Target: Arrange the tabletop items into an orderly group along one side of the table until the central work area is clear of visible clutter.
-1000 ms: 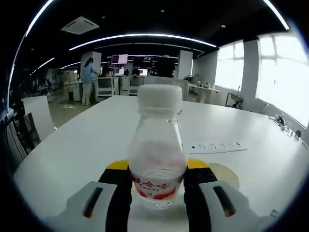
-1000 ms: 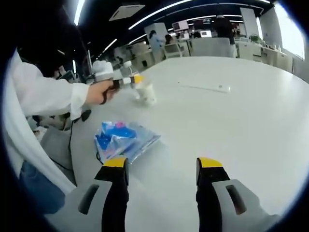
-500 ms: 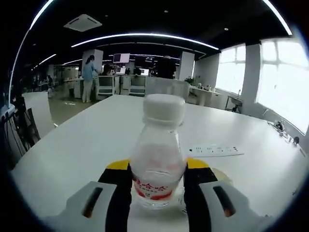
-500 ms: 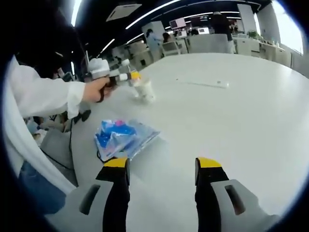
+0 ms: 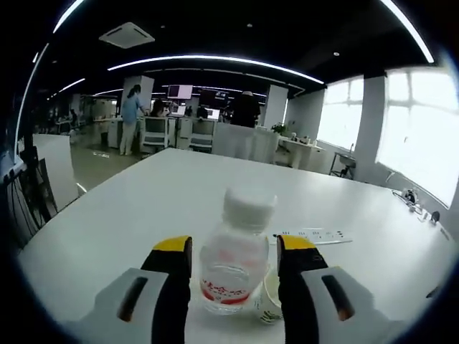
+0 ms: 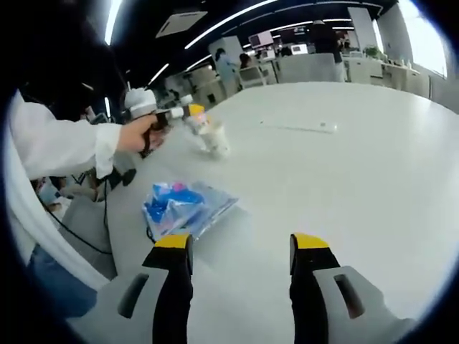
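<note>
While left gripper (image 5: pixel 233 272) jaws flank bottle (image 5: pixel 234 261) unclamped | right gripper (image 6: pixel 233 276) apart, empty | risk: withdrawing jaw clips bottle, topples it

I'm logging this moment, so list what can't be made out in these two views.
- Left gripper view: the small cup beside the bottle is half hidden behind the right jaw.
- Left gripper view: the bottle's red label print is too blurred to read.
- Right gripper view: the blue packet has contents too small to identify.
- Right gripper view: the left gripper is too small to judge its grip.
</note>
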The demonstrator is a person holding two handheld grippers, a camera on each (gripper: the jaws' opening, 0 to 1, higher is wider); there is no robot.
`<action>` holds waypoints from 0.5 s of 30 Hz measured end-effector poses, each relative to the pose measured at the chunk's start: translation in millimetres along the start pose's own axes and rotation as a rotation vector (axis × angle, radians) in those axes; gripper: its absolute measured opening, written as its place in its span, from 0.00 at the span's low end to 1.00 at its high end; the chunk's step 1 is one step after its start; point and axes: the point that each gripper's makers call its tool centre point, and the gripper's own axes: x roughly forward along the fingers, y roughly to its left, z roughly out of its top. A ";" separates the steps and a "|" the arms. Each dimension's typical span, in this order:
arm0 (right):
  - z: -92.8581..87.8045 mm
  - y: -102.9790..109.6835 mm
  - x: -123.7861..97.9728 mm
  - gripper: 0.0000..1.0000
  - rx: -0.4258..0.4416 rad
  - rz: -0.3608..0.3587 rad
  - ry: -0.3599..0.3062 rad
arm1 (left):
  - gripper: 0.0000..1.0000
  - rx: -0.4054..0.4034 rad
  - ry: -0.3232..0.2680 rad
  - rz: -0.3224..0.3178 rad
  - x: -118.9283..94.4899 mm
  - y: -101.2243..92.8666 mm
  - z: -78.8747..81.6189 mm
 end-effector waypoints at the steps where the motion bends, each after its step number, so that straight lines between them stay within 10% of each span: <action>1: 0.5 0.1 -0.7 0.52 0.003 0.000 -0.004 | 0.51 -0.002 0.000 -0.002 -1.1 0.0 0.6; 15: -0.9 10.6 -16.2 0.54 0.032 0.007 -0.035 | 0.86 -0.050 0.044 -0.093 -28.3 -23.2 -4.9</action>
